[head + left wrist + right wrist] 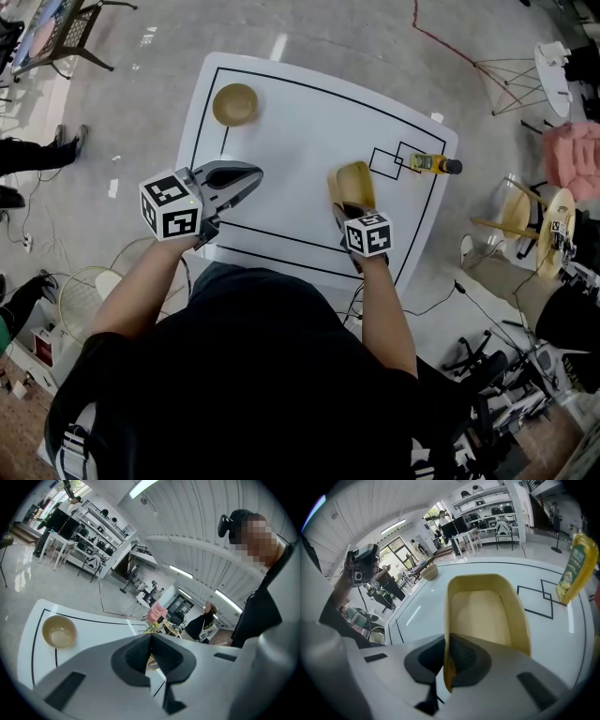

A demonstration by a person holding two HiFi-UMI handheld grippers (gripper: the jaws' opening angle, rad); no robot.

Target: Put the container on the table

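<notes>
A yellow rectangular container [352, 186] [485, 613] is held over the white table [300, 131], right of its middle. My right gripper [349, 214] [444, 660] is shut on the container's near rim. My left gripper [246, 178] [150, 652] hovers over the table's left front part, shut with nothing between its jaws. A round tan bowl [234, 103] [59, 631] sits at the table's far left corner.
A yellow bottle [431, 164] [576, 566] stands near two outlined squares [398, 157] at the table's right edge. A black line frames the tabletop. Chairs, cables and stools crowd the floor to the right; a person's feet [66, 141] are at left.
</notes>
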